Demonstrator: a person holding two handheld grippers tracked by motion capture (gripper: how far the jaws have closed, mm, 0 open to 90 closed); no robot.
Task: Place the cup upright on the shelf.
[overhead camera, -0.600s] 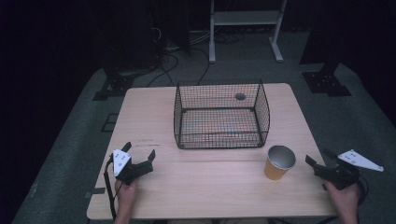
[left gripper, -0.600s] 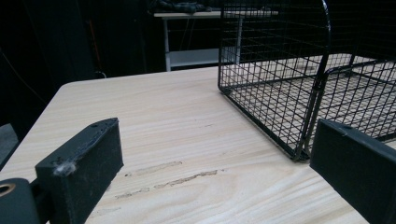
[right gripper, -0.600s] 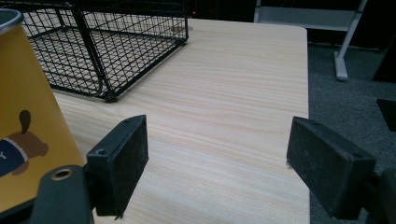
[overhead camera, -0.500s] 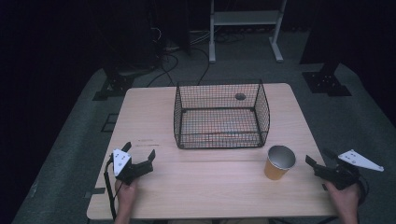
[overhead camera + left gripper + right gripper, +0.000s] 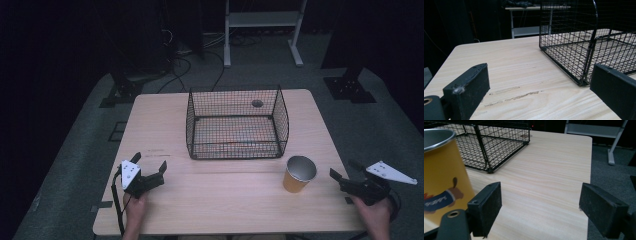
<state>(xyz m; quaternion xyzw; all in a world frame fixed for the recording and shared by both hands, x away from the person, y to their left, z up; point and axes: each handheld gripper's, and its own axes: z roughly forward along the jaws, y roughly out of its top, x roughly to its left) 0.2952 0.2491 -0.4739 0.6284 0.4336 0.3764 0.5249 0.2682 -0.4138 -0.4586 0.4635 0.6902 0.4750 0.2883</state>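
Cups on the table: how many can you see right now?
1. A yellow cup stands upright near the table's front right, in front of the wire basket and just left of the right hand-held gripper. None appear inside the basket.

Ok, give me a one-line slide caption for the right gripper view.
Open right gripper over the wooden table, yellow paper cup just off its left jaw, black wire basket beyond.
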